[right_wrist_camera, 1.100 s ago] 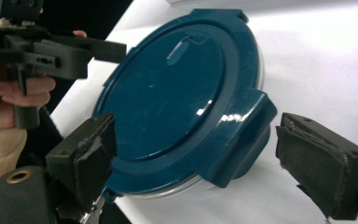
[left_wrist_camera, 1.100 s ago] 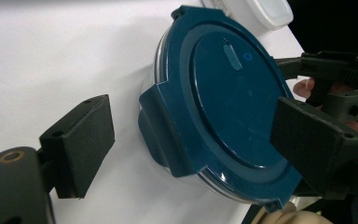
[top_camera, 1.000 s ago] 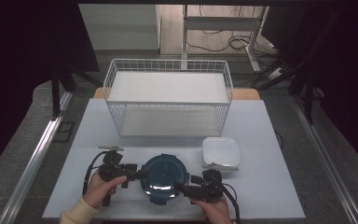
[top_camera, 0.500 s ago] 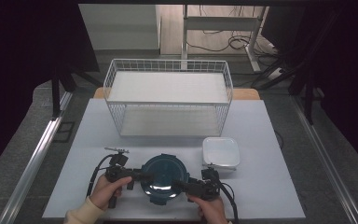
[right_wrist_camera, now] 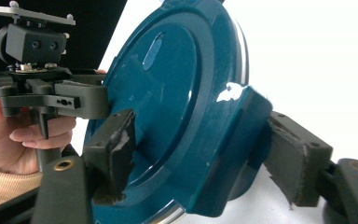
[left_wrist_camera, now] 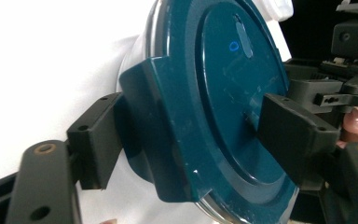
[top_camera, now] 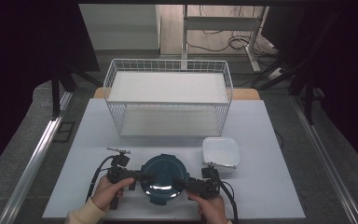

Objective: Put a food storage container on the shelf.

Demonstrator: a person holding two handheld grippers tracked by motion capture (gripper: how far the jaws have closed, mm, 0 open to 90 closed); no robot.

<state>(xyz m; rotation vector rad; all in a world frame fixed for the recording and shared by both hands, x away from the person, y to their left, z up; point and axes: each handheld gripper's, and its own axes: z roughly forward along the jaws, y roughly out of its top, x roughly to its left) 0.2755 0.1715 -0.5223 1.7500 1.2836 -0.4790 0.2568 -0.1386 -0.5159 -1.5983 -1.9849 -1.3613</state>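
Two grippers meet at one round teal lidded container (top_camera: 163, 179) on the near part of the white table (top_camera: 270, 186) in the high view. The left gripper (top_camera: 145, 176) comes in from the left, held in the left hand (top_camera: 106, 191), and its tips reach the container's left edge; the right gripper (top_camera: 181, 183) comes in from the right, held in the right hand (top_camera: 209, 207), and its tips reach the right edge. A white square container (top_camera: 221, 152) sits just to the right and a little farther off, and a white wire basket (top_camera: 168, 100) stands beyond both, toward the far side of the table. In the left gripper view, the jaws have just been closing and now clamp a side latch of the teal lid (left_wrist_camera: 214, 107): one jaw presses under the latch flap, the other lies on the lid's top face. The opposite gripper with a fingertip behind it shows at the right edge. In the right gripper view, the jaws have likewise just been closing and grip the opposite latch of the lid (right_wrist_camera: 177, 116), one torn black pad on the top face and the other against the outside of the flap. The other hand and its gripper show to the left, at the lid's far rim.
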